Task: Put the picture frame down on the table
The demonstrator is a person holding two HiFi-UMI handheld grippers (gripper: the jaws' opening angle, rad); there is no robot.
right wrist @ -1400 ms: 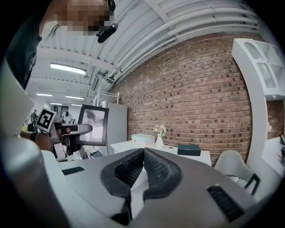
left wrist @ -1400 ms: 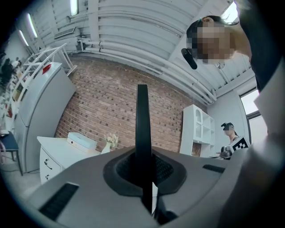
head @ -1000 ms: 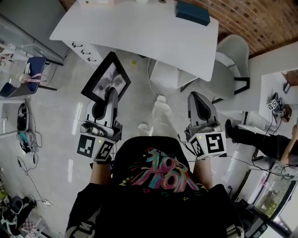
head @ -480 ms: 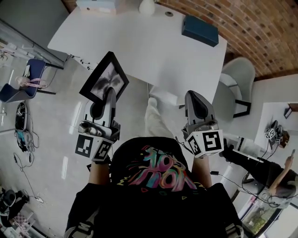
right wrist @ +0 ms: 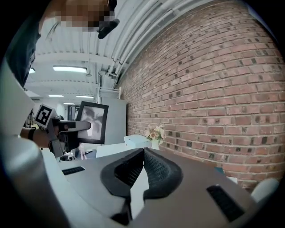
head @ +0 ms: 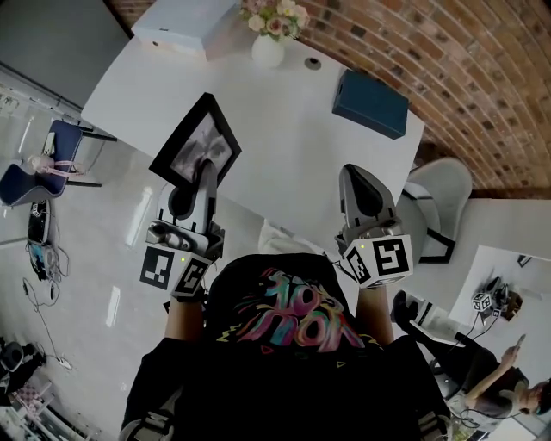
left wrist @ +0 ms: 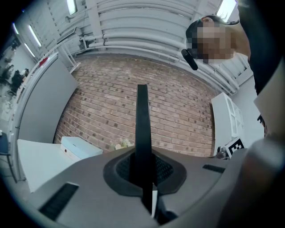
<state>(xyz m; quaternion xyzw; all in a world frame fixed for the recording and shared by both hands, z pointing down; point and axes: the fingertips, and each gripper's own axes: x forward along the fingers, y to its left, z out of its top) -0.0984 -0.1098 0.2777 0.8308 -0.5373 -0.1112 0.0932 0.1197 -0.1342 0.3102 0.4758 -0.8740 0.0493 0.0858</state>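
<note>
**Clerk:** Head view, first entry?

**Checker:** Picture frame [head: 196, 142], black border, grey print. Upper left of frame, tilted, overlapping the near left edge of the white table [head: 284, 146]. Not lying flat on it.

**Clerk:** Held by?

**Checker:** Left gripper [head: 205, 168], clamped on the frame's lower edge. Confirmed in left gripper view: frame [left wrist: 142, 129] seen edge-on as a dark upright strip, pinched between the closed jaws of the left gripper [left wrist: 142, 169].

**Clerk:** Right gripper?

**Checker:** Right gripper [head: 360, 185], right of centre, at the table's near edge, well apart from the frame. Right gripper view: right gripper [right wrist: 141, 153] with jaw tips together, nothing between them. Frame [right wrist: 92, 122] visible at left of that view, face-on.

**Clerk:** Other stock on the table?

**Checker:** Vase of flowers [head: 269, 43], top centre. White box [head: 185, 21], upper left of the vase. Dark blue box [head: 372, 103], upper right. All well apart from the frame.

**Clerk:** Surroundings?

**Checker:** Brick wall [head: 456, 60] along the upper right. Grey chair [head: 439, 202] at the table's right end.
</note>
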